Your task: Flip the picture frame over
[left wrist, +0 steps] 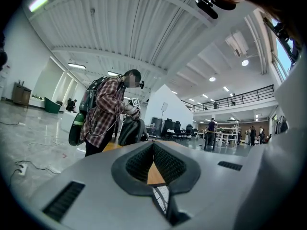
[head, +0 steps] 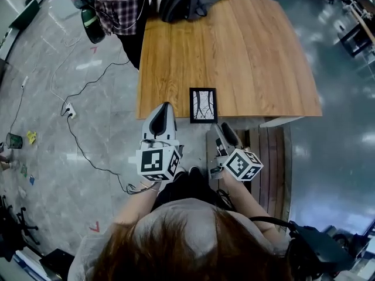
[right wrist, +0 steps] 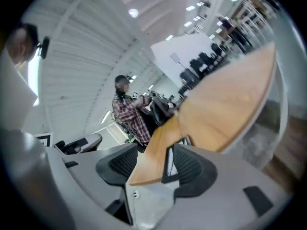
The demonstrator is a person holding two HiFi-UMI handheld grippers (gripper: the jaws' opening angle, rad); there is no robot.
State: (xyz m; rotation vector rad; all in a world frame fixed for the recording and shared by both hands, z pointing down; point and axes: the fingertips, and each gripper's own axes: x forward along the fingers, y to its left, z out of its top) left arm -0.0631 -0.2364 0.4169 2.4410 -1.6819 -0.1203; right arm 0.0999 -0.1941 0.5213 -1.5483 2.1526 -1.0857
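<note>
The picture frame [head: 203, 105] lies flat near the front edge of the wooden table [head: 246, 51]. It has a black border, and its white picture of dark branches faces up. My right gripper [head: 224, 131] hovers just in front of the table edge, to the frame's lower right, open with nothing between its fingers. In the right gripper view the frame [right wrist: 170, 163] shows edge-on beyond the spread jaws of the right gripper [right wrist: 158, 163]. My left gripper [head: 164, 111] is at the table edge left of the frame, its tips together. The left gripper view shows the frame [left wrist: 161, 195] past the left gripper [left wrist: 153, 147].
A person in a plaid shirt [head: 117, 4] stands at the table's far left corner beside a black backpack [head: 181, 2] on the tabletop. Cables and a power strip [head: 69, 111] lie on the floor at left. A slatted wooden bench [head: 269, 157] stands to my right.
</note>
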